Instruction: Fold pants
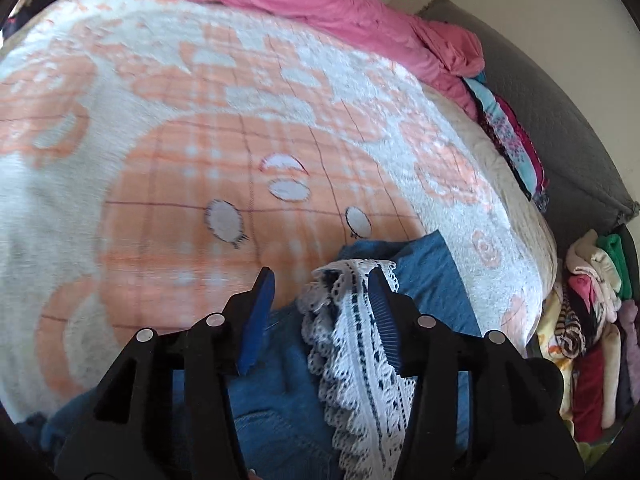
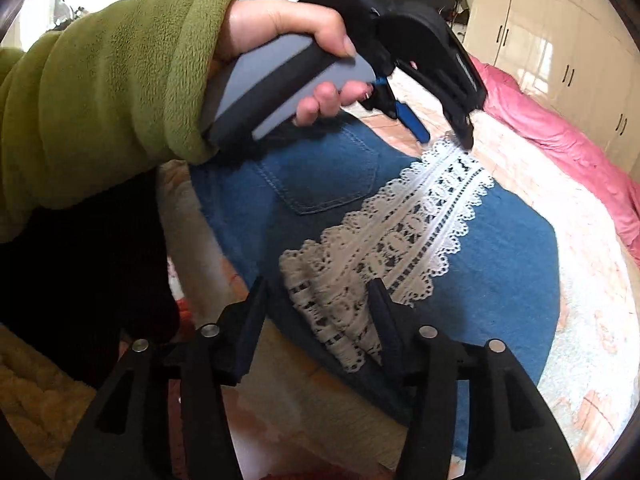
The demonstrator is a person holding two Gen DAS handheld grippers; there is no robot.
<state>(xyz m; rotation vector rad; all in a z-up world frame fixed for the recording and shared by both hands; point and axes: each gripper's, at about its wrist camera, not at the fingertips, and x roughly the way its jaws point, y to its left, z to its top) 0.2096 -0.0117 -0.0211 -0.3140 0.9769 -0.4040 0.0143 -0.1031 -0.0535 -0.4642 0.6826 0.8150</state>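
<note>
Blue denim pants point(image 2: 500, 256) with a white lace strip point(image 2: 404, 236) lie folded on the bed; a back pocket point(image 2: 320, 176) faces up. In the left wrist view the pants point(image 1: 280, 392) and lace point(image 1: 352, 320) sit under my left gripper point(image 1: 322, 284), which is open, its fingers straddling the lace's far end. The left gripper also shows in the right wrist view point(image 2: 446, 136), held by a hand in a green sleeve. My right gripper point(image 2: 320, 292) is open over the near end of the lace, holding nothing.
The bed has an orange-and-white blanket point(image 1: 200, 152) and a pink duvet point(image 1: 320, 0) along its far edge. A basket of folded clothes point(image 1: 592, 320) sits to the right of the bed. White wardrobes point(image 2: 560, 40) stand beyond the bed.
</note>
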